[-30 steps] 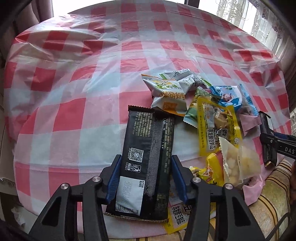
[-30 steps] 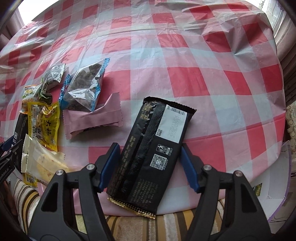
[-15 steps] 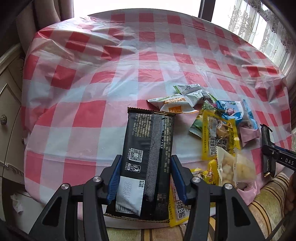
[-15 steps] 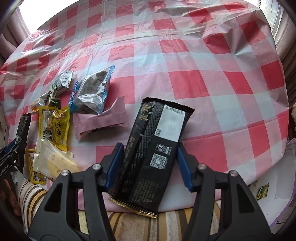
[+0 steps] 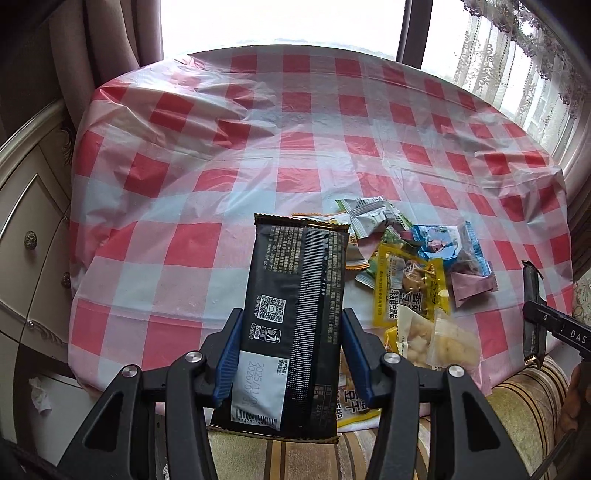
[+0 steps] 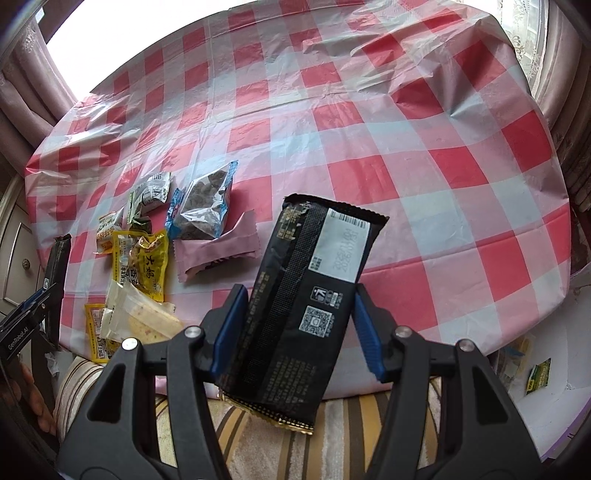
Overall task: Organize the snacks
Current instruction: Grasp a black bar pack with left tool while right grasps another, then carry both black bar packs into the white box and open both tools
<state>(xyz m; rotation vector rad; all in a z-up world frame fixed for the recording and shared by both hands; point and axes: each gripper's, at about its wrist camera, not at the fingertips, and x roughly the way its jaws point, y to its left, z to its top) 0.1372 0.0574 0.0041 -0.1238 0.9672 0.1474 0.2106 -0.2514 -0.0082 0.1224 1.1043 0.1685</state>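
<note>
L gripper (image 5: 291, 354) fingers clamped on one black bar (image 5: 295, 314), held above near table (image 5: 229, 140) edge. R gripper (image 6: 295, 332) same w/ 2nd black bar (image 6: 310, 295). Early stage, I judge: 2 bars picked, unplaced; loose pile (image 6: 147, 251) unsorted, approx 7–8 small packets, overlap blocks exact count.

A home dining room: a round bench (image 5: 229, 155) under checked plastic cloth, curtained window (image 5: 280, 22) behind it, ornate cabinet (image 5: 26, 206) beside.
</note>
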